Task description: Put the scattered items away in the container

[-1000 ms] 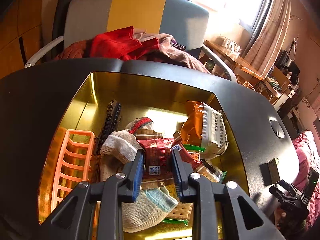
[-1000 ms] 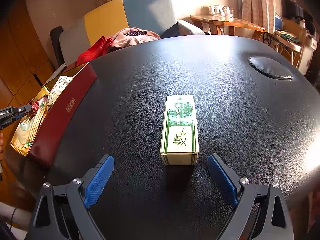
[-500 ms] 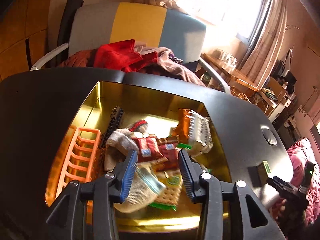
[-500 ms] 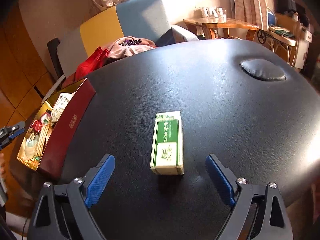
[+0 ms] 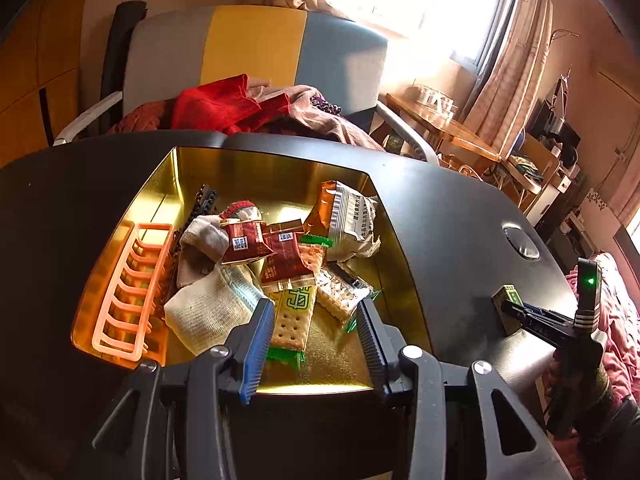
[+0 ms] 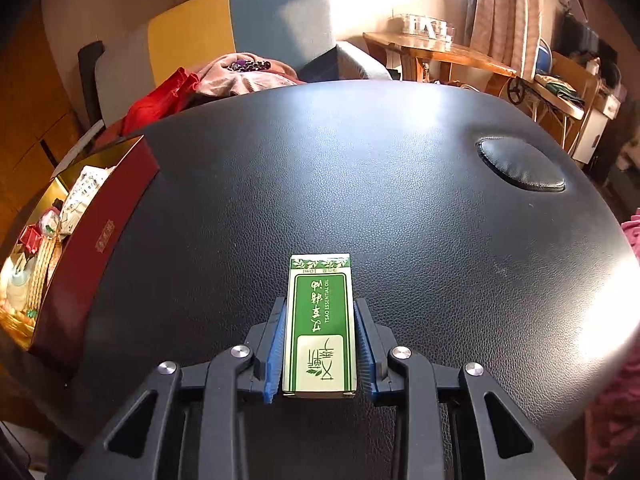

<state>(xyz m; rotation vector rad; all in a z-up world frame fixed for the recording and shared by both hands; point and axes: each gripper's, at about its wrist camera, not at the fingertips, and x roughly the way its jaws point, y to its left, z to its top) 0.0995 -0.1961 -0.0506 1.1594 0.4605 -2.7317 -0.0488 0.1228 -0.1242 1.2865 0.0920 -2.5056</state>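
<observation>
A green and white essential oil box (image 6: pixel 320 332) lies flat on the black leather table (image 6: pixel 360 168). My right gripper (image 6: pixel 320 308) is closing on it, and both blue pads press its long sides. In the left wrist view the same box (image 5: pixel 505 299) shows far right with that gripper on it. My left gripper (image 5: pixel 314 308) hangs open above the near edge of the gold-lined container (image 5: pixel 260 172), with nothing between its fingers. Inside lie red snack packets (image 5: pixel 280 248), crackers (image 5: pixel 290 320), socks (image 5: pixel 208 312), an orange rack (image 5: pixel 128 280) and a black comb (image 5: pixel 202 208).
The container's dark red outer wall (image 6: pixel 92 240) stands at the table's left side. A round padded disc (image 6: pixel 520 164) is set into the table at the right. Behind the table an armchair (image 5: pixel 256 40) holds a heap of clothes (image 5: pixel 224 104).
My left gripper opened, let go of a red snack packet and drew back from the container. My right gripper moved onto the green box and closed from wide open onto its sides.
</observation>
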